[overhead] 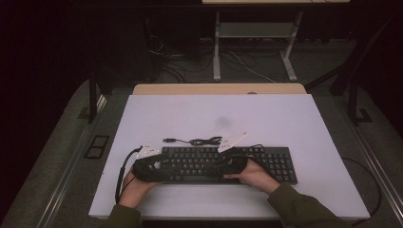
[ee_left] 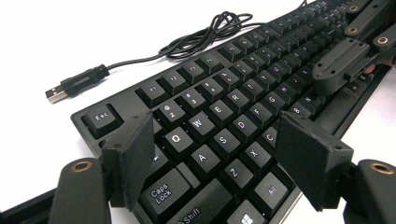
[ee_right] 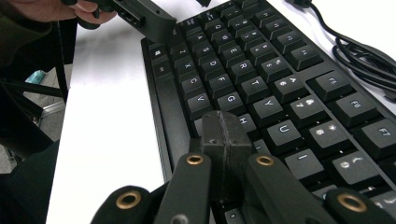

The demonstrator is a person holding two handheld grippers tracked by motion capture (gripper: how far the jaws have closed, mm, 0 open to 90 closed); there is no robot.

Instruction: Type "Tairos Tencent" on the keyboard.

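Overhead, a white rectangular counter [overhead: 228, 114] stands in a dark room, its black plastic keyboard [overhead: 280, 164] at 6 o'clock. Left hand-held gripper [ee_left: 224, 154] hovers with jaws apart over the keys; right hand-held gripper [ee_right: 226, 133], jaws together, touches the keys

A white table top [overhead: 285, 118] carries a faint grey smudge [overhead: 223, 122] toward its far half. Beyond it stand a wooden edge [overhead: 218, 89] and white desk legs [overhead: 217, 47] among floor cables [overhead: 247, 66].

Black keyboard [overhead: 228, 164] with white lettering, white table [overhead: 214, 118], black cable [overhead: 199, 141]
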